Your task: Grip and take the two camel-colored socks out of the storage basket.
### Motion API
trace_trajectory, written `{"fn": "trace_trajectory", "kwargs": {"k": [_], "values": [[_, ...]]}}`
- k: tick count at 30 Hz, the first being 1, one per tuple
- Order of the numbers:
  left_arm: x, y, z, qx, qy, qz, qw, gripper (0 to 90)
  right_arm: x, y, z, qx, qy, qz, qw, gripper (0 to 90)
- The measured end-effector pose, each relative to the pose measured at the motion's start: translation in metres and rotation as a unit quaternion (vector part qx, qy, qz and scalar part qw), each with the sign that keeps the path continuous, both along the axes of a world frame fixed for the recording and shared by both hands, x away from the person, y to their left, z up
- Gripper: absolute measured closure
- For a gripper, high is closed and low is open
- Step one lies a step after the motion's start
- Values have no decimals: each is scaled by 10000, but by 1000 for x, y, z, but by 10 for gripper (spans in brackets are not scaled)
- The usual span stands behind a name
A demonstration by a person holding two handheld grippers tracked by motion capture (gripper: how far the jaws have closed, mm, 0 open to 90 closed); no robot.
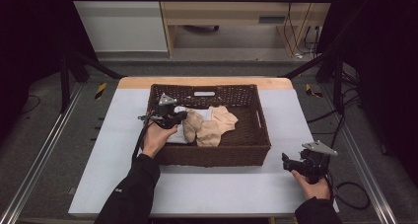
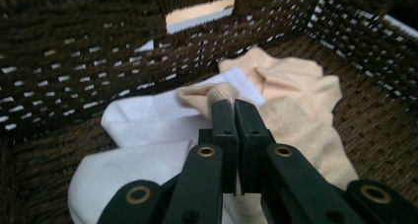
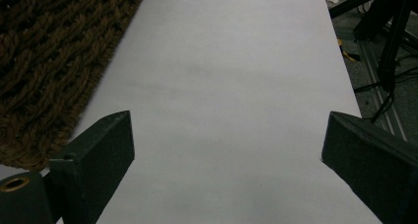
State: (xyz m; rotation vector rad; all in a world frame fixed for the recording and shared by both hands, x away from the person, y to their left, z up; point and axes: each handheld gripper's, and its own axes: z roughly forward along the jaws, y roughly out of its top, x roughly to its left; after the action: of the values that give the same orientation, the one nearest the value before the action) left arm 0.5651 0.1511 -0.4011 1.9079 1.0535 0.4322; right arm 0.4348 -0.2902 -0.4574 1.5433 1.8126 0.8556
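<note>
The right gripper (image 1: 290, 163) waits near the table (image 1: 207, 189) edge with its jaws wide apart. Farther, inside the wicker basket (image 1: 256, 135), the left gripper (image 2: 231, 105) pinches a beige sock (image 2: 217, 93) by a fold; it looks light, soft and limp, so a bunched fold seems the best hold.

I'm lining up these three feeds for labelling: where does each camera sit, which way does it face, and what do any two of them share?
High view: above the person's side, looking forward and down on the table and wicker basket; both forearms, hands and grippers show.
Left gripper view: rides the left gripper, looking into the basket; its jaws are shut on a beige sock beside white cloth.
Right gripper view: rides the right gripper, looking along the table; open jaws show.
Shared: the basket appears in all three; the socks in the high and left gripper views.
</note>
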Motion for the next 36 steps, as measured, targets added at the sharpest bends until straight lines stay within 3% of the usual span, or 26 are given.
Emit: {"fn": "trace_trajectory", "kwargs": {"k": [3,7,11,15,29,32,36], "values": [[-2,0,4,-187,-135,-13,9997,875,1,0,1,-23,37,-38,10000,61],[-4,2,12,-351,-354,42,9987,876,-2,-2,3,-29,-82,-33,10000,61],[-7,1,26,-382,-526,27,9979,877,0,-3,2,-17,-27,-64,10000,61],[-15,-2,44,-543,-775,-27,9955,878,-1,-3,3,-36,-89,-48,9999,61],[-64,7,104,-962,-1419,-343,9846,878,-2,-4,6,-21,-183,-87,9998,61],[-76,9,113,-976,-1511,-459,9826,878,-2,-4,6,-32,-165,-75,9998,62],[-93,10,121,-827,-1600,-566,9820,878,-3,-4,6,-18,-181,-102,9998,62]]}}
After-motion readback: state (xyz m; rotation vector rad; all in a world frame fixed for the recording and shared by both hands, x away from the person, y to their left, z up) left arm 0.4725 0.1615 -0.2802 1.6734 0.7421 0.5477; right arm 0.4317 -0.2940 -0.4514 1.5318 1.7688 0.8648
